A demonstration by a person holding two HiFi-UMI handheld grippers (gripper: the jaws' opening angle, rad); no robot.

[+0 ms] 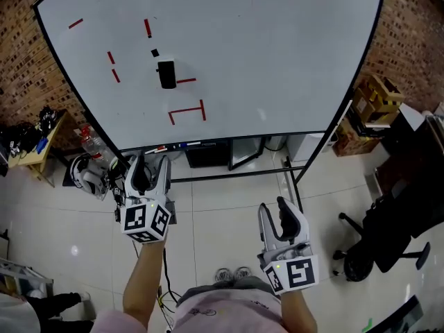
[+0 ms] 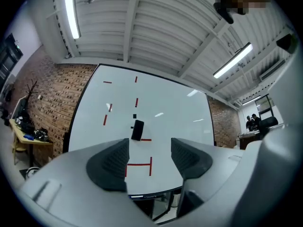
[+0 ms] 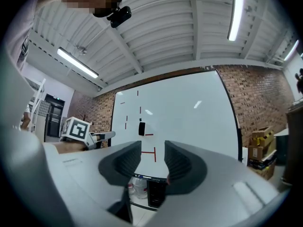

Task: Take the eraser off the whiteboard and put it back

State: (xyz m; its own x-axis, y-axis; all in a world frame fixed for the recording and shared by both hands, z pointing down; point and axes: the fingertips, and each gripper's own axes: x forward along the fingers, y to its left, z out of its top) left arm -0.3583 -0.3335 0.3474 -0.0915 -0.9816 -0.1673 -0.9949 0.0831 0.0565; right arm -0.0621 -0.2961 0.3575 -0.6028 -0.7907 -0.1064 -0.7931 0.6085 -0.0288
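The right gripper (image 1: 275, 212) sits closest to the person's chest, held low, its jaws a little apart with nothing between them. The left gripper (image 1: 150, 164) is out ahead and nearer the board, its jaws also parted and empty. The black eraser (image 1: 166, 75) stands upright on the whiteboard (image 1: 291, 54), left of middle, among short red marks (image 1: 187, 109). A small black square (image 1: 155, 53) is just above it, and it is well apart from both grippers.
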